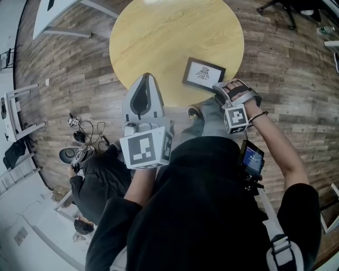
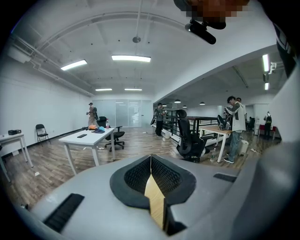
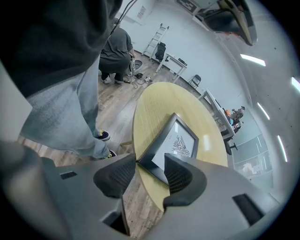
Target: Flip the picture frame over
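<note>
A black picture frame (image 1: 204, 73) lies picture side up near the front right edge of the round yellow table (image 1: 159, 37). My right gripper (image 1: 219, 91) is at the frame's near corner. In the right gripper view the frame (image 3: 176, 140) has its near corner and edge inside the gap of my right gripper (image 3: 150, 172), which is open, with its pads either side and not pressed on the frame. My left gripper (image 1: 146, 78) is held up over the table's front edge, away from the frame. In its own view my left gripper (image 2: 151, 169) is shut, empty, and faces the room.
A person crouches on the wood floor (image 1: 90, 180) beside cables (image 1: 87, 132) at my left. An office chair base (image 1: 280, 8) stands at the far right. The left gripper view shows a white table (image 2: 86, 138), a black office chair (image 2: 190, 138) and people standing.
</note>
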{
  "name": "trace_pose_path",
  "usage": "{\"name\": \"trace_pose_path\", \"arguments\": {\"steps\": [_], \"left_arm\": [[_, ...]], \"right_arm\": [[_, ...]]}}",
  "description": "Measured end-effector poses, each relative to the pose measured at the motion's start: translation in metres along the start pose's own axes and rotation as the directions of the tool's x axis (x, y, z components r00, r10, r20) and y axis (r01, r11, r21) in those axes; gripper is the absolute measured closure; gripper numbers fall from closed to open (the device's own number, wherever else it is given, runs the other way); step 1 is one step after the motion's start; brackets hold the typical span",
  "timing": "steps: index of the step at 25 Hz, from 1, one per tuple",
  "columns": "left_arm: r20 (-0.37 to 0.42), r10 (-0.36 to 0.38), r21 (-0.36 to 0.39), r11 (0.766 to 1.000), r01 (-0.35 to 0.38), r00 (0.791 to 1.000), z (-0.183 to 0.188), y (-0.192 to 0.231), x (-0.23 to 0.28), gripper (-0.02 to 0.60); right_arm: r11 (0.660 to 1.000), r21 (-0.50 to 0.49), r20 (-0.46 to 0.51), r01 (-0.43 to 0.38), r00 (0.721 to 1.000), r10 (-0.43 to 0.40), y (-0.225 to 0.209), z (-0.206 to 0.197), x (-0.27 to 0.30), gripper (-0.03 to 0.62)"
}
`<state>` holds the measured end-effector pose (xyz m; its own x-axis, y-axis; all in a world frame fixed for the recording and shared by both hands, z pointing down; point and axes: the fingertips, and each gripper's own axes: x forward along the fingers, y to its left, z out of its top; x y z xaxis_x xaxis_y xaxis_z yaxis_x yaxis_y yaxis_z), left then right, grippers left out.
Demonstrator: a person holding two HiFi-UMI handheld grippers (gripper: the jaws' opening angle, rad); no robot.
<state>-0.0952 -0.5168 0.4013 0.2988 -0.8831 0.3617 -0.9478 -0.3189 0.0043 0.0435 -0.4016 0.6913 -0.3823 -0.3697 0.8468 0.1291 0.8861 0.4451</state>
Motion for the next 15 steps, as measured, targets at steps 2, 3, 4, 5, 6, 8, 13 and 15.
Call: {"name": "trace_pose_path", "arguments": {"steps": [2, 3, 4, 5, 6, 8, 13, 15], "left_arm": [[0.001, 0.0, 0.0, 1.0, 0.0, 1.0, 0.003, 0.0, 0.0, 0.56], [0.002, -0.001, -0.001, 1.0, 0.001, 1.0, 0.004, -0.001, 0.0, 0.56], [0.003, -0.001, 0.0, 1.0, 0.001, 1.0, 0.005, -0.001, -0.001, 0.56], [0.004, -0.001, 0.003, 1.0, 0.001, 1.0, 0.006, -0.001, -0.003, 0.56], [0.006, 0.001, 0.007, 1.0, -0.001, 1.0, 0.006, -0.001, -0.004, 0.56], [0.008, 0.009, 0.016, 1.0, -0.009, 1.0, 0.007, 0.001, -0.006, 0.56], [0.015, 0.018, 0.034, 0.999, -0.019, 1.0, 0.01, 0.001, -0.011, 0.56], [0.019, 0.021, 0.04, 0.999, -0.022, 1.0, 0.011, 0.001, -0.013, 0.56]], "right_arm": [[0.999, -0.029, -0.019, -0.013, 1.0, 0.012, -0.001, -0.004, 0.004, 0.411], [0.999, -0.051, -0.026, -0.018, 1.0, 0.017, 0.0, -0.006, 0.004, 0.398], [0.997, -0.069, -0.026, -0.024, 0.999, 0.022, 0.002, -0.006, 0.003, 0.398], [0.996, -0.078, -0.02, -0.032, 0.999, 0.031, 0.005, -0.005, 0.0, 0.399], [0.996, -0.079, -0.01, -0.042, 0.999, 0.041, 0.009, -0.003, -0.003, 0.399], [0.996, -0.073, 0.008, -0.042, 0.999, 0.043, 0.016, 0.0, -0.01, 0.399], [0.998, -0.045, -0.002, 0.034, 0.999, -0.035, 0.01, -0.002, -0.007, 0.398], [0.994, -0.071, -0.011, 0.083, 0.996, -0.084, 0.002, -0.001, -0.006, 0.399]]}}
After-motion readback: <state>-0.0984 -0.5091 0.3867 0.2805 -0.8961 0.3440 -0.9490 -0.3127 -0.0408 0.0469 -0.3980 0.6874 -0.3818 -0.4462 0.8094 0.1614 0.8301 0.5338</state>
